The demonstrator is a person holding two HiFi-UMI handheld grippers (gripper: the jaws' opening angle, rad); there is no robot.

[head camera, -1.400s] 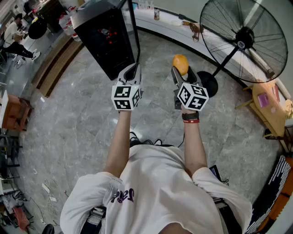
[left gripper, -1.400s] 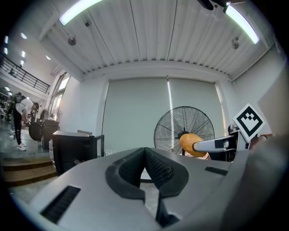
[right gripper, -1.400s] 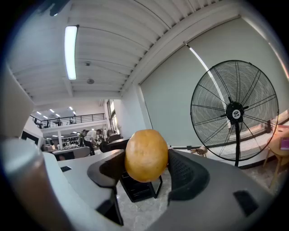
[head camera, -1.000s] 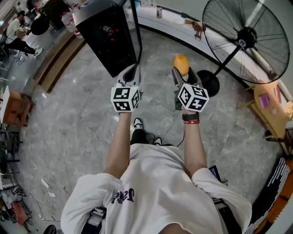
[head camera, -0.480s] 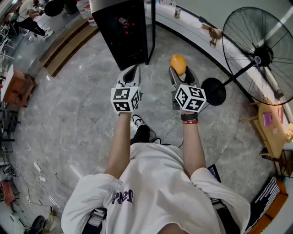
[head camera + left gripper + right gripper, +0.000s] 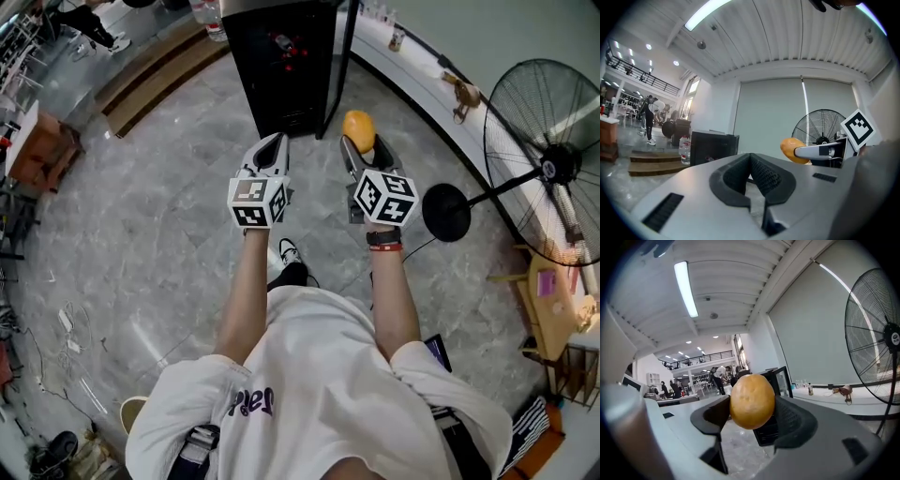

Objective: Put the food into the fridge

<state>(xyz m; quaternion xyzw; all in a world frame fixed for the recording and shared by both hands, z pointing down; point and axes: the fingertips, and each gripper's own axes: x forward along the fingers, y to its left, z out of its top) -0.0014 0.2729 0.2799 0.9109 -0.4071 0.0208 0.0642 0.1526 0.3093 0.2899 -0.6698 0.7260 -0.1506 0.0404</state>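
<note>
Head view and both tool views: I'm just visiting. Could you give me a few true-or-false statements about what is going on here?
1. The right tool grips a round orange fruit. True.
2. The left tool carries a bottle. False: its jaws are together with nothing between them.
3. The orange fruit already lies inside the fridge. False: it is held in the right tool, out over the floor in front of the black fridge.
4. A large fan on a round base stands off to the person's right. True.
</note>
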